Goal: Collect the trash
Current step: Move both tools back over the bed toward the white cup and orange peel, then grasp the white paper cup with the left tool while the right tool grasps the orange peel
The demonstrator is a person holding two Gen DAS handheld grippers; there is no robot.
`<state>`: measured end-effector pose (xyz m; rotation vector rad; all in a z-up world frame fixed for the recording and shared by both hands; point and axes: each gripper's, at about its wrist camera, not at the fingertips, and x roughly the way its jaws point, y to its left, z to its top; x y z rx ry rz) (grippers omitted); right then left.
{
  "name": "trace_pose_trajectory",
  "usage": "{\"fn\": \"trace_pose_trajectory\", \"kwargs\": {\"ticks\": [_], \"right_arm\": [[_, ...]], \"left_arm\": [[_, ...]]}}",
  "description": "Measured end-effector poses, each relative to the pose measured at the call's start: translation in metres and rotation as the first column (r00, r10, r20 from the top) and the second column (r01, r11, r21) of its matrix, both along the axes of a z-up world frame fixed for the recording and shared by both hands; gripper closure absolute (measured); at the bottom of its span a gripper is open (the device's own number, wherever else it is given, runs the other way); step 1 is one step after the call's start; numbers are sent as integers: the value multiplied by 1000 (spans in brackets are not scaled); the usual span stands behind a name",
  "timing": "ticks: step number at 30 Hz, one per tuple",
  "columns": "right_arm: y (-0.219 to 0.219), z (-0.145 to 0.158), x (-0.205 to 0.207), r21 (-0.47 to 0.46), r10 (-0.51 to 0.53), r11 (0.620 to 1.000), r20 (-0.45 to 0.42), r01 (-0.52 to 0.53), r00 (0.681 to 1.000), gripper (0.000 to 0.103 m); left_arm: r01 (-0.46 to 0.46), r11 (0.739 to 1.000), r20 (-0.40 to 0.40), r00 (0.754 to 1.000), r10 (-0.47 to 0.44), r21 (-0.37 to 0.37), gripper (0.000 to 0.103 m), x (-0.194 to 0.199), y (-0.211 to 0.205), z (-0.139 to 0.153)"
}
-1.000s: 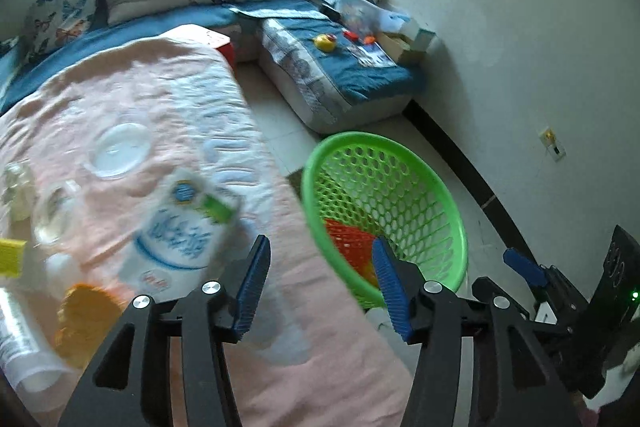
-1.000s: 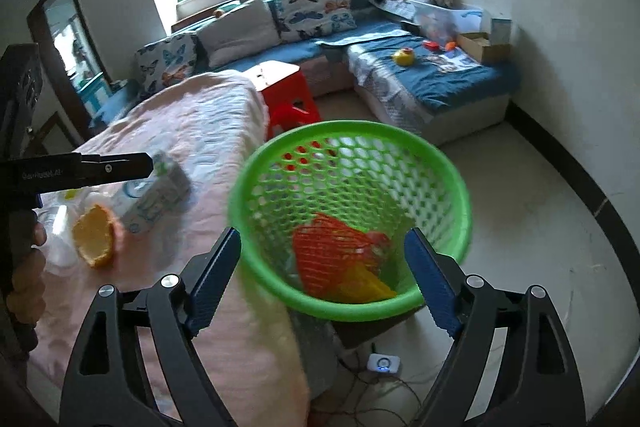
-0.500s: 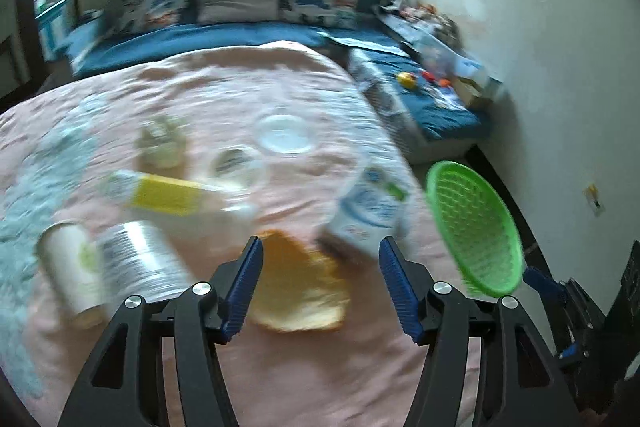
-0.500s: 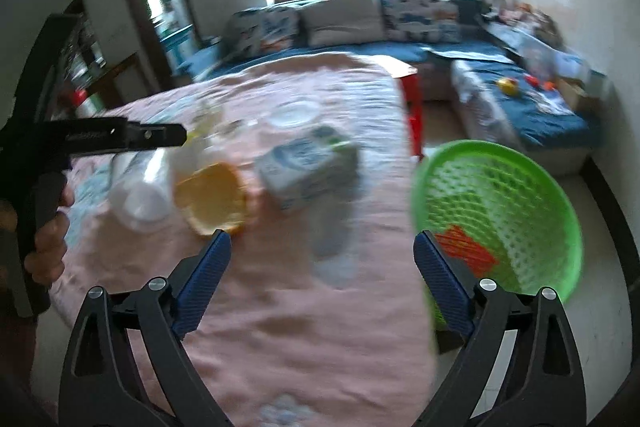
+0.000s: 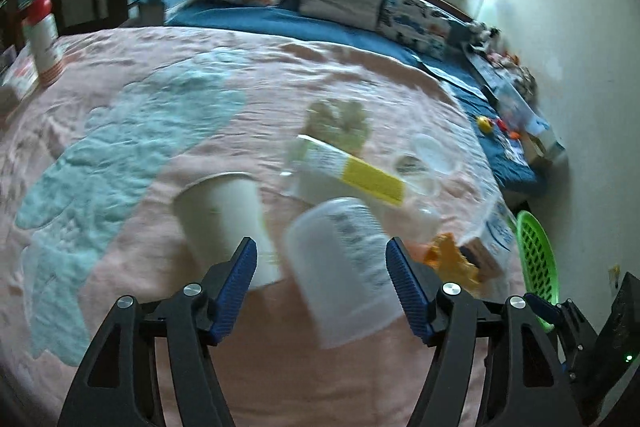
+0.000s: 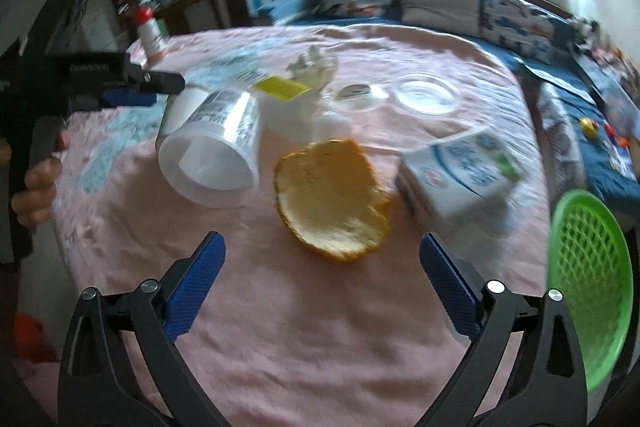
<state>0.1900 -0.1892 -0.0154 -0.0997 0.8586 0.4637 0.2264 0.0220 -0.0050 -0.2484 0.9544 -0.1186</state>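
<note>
In the left wrist view, the left gripper point(image 5: 320, 259) is seen with its jaws apart and opening, nothing pressed between them, above a clear plastic cup point(image 5: 344, 271) lying on its side on the pink cloth point(image 5: 120, 155), with a white paper cup point(image 5: 224, 215) just beside it and the green basket point(image 5: 536, 259) at the far right edge. In the right wrist view, the right gripper point(image 6: 322, 259) is shown wide apart and opening, empty, with an orange peel point(image 6: 332, 195) lying ahead of it, a milk carton point(image 6: 460, 171) to the right and the basket beyond the table edge.
</note>
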Motion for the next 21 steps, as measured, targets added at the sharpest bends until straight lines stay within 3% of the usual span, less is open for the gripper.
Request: {"fn": "trace_pose_trajectory", "kwargs": {"ticks": [8, 21], "right_arm": [[25, -24, 37, -57, 91, 994, -56, -95, 994, 5], [34, -44, 71, -137, 100, 984, -88, -112, 991, 4]], "left_arm": [[-92, 996, -36, 995, 92, -5, 33, 0, 40, -13], [-160, 986, -125, 980, 154, -44, 26, 20, 64, -38]]}}
